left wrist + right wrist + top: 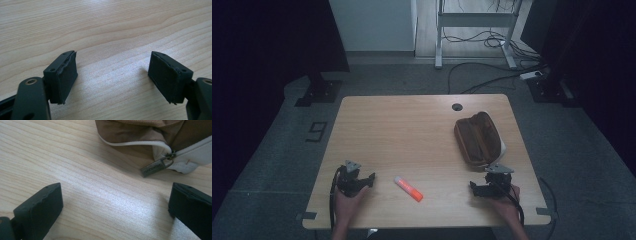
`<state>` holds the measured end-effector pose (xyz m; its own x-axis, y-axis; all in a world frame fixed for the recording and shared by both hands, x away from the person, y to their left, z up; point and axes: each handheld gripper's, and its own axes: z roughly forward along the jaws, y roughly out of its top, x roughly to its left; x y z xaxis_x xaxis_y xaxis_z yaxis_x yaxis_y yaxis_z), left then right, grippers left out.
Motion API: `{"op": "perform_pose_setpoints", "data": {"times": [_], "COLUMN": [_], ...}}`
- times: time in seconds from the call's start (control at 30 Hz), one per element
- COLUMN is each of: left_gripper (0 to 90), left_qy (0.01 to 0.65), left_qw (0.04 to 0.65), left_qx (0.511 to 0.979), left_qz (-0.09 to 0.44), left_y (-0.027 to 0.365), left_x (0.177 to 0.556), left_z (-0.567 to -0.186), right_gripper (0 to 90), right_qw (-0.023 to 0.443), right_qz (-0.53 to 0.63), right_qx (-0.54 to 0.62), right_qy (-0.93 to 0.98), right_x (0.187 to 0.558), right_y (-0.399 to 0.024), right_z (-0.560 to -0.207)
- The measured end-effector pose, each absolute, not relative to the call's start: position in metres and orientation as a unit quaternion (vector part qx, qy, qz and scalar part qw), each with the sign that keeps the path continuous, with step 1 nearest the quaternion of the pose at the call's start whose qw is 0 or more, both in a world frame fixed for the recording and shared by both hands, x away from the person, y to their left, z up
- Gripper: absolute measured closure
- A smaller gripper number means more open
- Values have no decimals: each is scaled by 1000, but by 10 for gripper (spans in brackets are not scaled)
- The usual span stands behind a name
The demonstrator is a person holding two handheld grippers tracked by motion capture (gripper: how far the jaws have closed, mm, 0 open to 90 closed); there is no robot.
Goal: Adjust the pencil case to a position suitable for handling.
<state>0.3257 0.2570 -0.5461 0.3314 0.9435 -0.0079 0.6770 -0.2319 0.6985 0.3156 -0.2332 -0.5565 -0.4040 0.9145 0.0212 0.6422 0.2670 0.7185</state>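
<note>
Table: bare wood, nothing to stop rolling.
Pouch: brown, right side, zip pull just ahead of the right gripper; soft cloth may bunch or drag.
Marker: between the grippers, may roll if nudged.
Left gripper: fingers wide apart, empty.
Right gripper: fingers wide apart, empty.
</note>
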Motion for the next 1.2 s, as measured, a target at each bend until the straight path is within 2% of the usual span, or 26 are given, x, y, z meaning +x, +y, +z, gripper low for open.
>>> {"op": "perform_pose_setpoints", "data": {"times": [0.23, 0.33, 0.77, 0.93, 1.2], "left_gripper": [230, 230, 230, 230, 230], "left_qy": [537, 537, 537, 537, 537], "left_qw": [310, 310, 310, 310, 310], "left_qx": [755, 755, 755, 755, 755], "left_qz": [215, 215, 215, 215, 215], "left_y": [257, 257, 257, 257, 257], "left_x": [326, 326, 326, 326, 326], "left_z": [-546, -546, -546, -546, -546], "right_gripper": [8, 43, 38, 105, 125], "right_qw": [209, 217, 222, 227, 229], "right_qz": [331, 332, 326, 328, 337], "right_qx": [507, 517, 533, 541, 553], "right_qy": [768, 759, 748, 740, 727], "right_x": [316, 315, 315, 314, 312], "right_y": [-233, -235, -238, -244, -255], "right_z": [-556, -556, -556, -555, -552]}}
